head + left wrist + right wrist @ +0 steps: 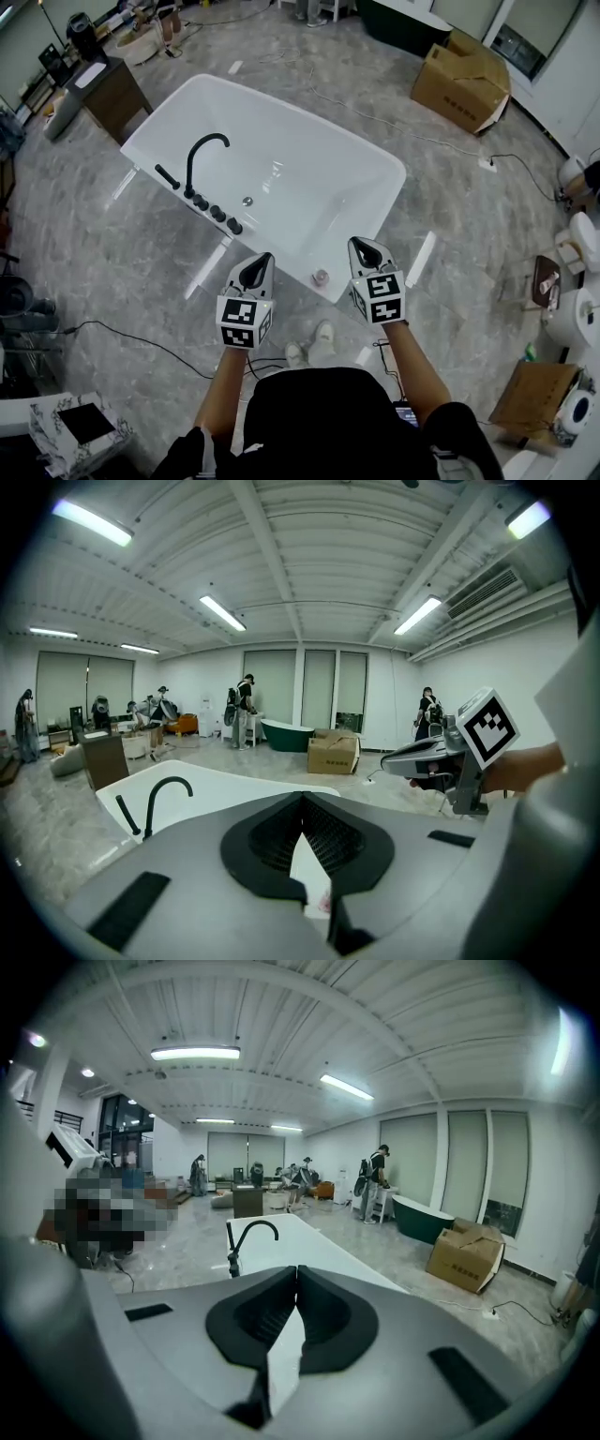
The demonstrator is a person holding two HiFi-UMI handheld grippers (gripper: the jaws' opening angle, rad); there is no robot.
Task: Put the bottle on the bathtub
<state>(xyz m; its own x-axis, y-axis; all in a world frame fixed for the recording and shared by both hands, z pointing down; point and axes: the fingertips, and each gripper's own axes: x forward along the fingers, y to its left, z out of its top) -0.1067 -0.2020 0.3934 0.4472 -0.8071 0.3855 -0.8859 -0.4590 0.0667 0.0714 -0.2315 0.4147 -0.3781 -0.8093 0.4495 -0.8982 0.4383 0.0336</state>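
Hovering near the white bathtub (309, 187), left gripper (262, 258) and right gripper (361, 244) both pinched closed and empty, only the head view showing the small bottle (321, 277) standing on the near rim between them, right gripper view catching the black faucet (231, 1246) instead

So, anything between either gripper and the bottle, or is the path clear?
Nothing visible stands in the way. The bottle stands on the near rim of the bathtub, in the gap between the left gripper and the right gripper. Both are shut and empty, with only bare rim around it.
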